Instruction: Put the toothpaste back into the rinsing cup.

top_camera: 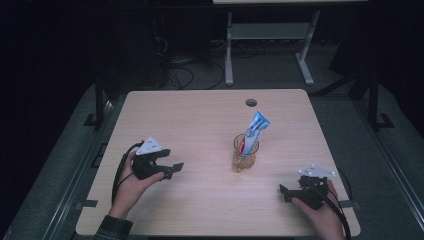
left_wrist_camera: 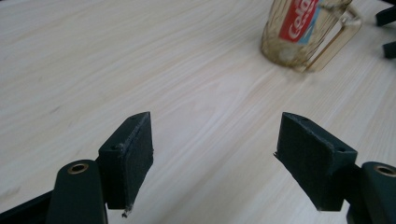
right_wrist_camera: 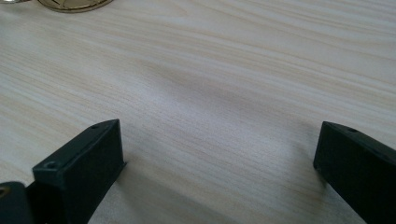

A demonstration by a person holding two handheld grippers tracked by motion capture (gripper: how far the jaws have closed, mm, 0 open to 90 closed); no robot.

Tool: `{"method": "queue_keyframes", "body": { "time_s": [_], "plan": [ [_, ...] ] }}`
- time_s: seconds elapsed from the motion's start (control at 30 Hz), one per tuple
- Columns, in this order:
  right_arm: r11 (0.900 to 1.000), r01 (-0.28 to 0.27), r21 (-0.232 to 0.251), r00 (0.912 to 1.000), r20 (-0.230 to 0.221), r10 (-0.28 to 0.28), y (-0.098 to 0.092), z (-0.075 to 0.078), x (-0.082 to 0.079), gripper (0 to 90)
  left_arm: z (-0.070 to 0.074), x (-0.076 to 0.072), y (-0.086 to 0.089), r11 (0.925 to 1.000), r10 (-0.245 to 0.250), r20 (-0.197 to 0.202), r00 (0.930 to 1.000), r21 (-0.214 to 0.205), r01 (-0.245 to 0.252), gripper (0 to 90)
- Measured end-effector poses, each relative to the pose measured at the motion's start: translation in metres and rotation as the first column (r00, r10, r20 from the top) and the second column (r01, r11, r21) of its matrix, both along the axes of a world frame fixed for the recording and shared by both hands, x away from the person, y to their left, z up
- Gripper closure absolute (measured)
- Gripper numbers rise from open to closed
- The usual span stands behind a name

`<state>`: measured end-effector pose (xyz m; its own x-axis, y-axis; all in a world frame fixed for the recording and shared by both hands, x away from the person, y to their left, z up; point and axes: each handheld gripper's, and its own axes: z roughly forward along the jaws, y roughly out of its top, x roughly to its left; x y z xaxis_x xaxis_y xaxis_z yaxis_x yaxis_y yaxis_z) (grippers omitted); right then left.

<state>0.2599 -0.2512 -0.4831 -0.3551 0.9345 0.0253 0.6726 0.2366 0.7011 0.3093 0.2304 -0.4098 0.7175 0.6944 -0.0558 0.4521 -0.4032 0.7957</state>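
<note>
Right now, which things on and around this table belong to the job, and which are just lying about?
In the job:
- glass mug standing mid-table
- toothpaste tube standing tilted inside the mug
- left gripper, open, nothing between its jaws
- right gripper, open, nothing between its jaws

Just about:
- table with its cable hole
- white desk frame behind
- loose cables on the floor

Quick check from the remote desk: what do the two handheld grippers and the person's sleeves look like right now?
Both are black two-jaw tools. The left gripper and right gripper each carry a light grey three-cornered plate on top and trail a black cable. The pads are blocky, flat-faced and finely textured, fixed on arms with brass-coloured bushings. A dark plaid sleeve shows at the left wrist; I can't make out a sleeve on the right.
</note>
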Motion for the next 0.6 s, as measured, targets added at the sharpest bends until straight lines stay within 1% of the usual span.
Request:
{"method": "queue_keyframes", "body": {
  "time_s": [0.1, 0.13, 0.17, 0.2, 0.23, 0.27, 0.33, 0.4, 0.43, 0.47, 0.5, 0.53, 0.6],
  "plan": [
    [1.0000, 0.000, 0.000, 1.0000, 0.000, 0.000, 0.000, 0.000, 0.000, 0.8, -0.008, -0.010, 0.011, 0.9994, 0.028, -0.009, 0.9996, 0.022, -0.027, 25.7],
    [1.0000, 0.000, 0.000, 1.0000, 0.000, 0.000, 0.000, 0.000, 0.000, 0.8, -0.008, -0.010, 0.011, 0.9994, 0.028, -0.009, 0.9996, 0.022, -0.027, 25.4],
    [1.0000, 0.000, 0.000, 1.0000, 0.000, 0.000, 0.000, 0.000, 0.000, 0.8, -0.013, -0.014, 0.019, 0.9989, 0.038, -0.020, 0.9991, 0.027, -0.037, 24.8],
    [1.0000, 0.000, 0.000, 1.0000, 0.000, 0.000, 0.000, 0.000, 0.000, 0.8, -0.013, -0.014, 0.019, 0.9989, 0.038, -0.020, 0.9991, 0.027, -0.037, 24.5],
    [1.0000, 0.000, 0.000, 1.0000, 0.000, 0.000, 0.000, 0.000, 0.000, 0.8, -0.020, -0.018, 0.027, 0.9972, 0.066, -0.038, 0.9971, 0.038, -0.065, 23.8],
    [1.0000, 0.000, 0.000, 1.0000, 0.000, 0.000, 0.000, 0.000, 0.000, 0.8, -0.022, -0.020, 0.030, 0.9960, 0.079, -0.038, 0.9961, 0.045, -0.077, 23.2],
    [1.0000, 0.000, 0.000, 1.0000, 0.000, 0.000, 0.000, 0.000, 0.000, 0.8, -0.027, -0.023, 0.034, 0.9936, 0.098, -0.041, 0.9943, 0.060, -0.095, 23.1],
    [1.0000, 0.000, 0.000, 1.0000, 0.000, 0.000, 0.000, 0.000, 0.000, 0.9, -0.029, -0.024, 0.036, 0.9928, 0.106, -0.049, 0.9931, 0.060, -0.103, 23.1],
    [1.0000, 0.000, 0.000, 1.0000, 0.000, 0.000, 0.000, 0.000, 0.000, 0.8, -0.034, -0.027, 0.041, 0.9900, 0.122, -0.048, 0.9914, 0.078, -0.118, 22.7],
    [1.0000, 0.000, 0.000, 1.0000, 0.000, 0.000, 0.000, 0.000, 0.000, 0.8, -0.034, -0.027, 0.041, 0.9900, 0.122, -0.048, 0.9914, 0.078, -0.118, 22.5],
    [1.0000, 0.000, 0.000, 1.0000, 0.000, 0.000, 0.000, 0.000, 0.000, 0.8, -0.037, -0.029, 0.044, 0.9859, 0.141, -0.045, 0.9890, 0.098, -0.136, 22.5],
    [1.0000, 0.000, 0.000, 1.0000, 0.000, 0.000, 0.000, 0.000, 0.000, 0.9, -0.039, -0.030, 0.046, 0.9835, 0.151, -0.038, 0.9877, 0.106, -0.147, 22.5],
    [1.0000, 0.000, 0.000, 1.0000, 0.000, 0.000, 0.000, 0.000, 0.000, 0.9, -0.040, -0.031, 0.048, 0.9826, 0.156, -0.038, 0.9870, 0.107, -0.152, 22.4]
  ]
}}
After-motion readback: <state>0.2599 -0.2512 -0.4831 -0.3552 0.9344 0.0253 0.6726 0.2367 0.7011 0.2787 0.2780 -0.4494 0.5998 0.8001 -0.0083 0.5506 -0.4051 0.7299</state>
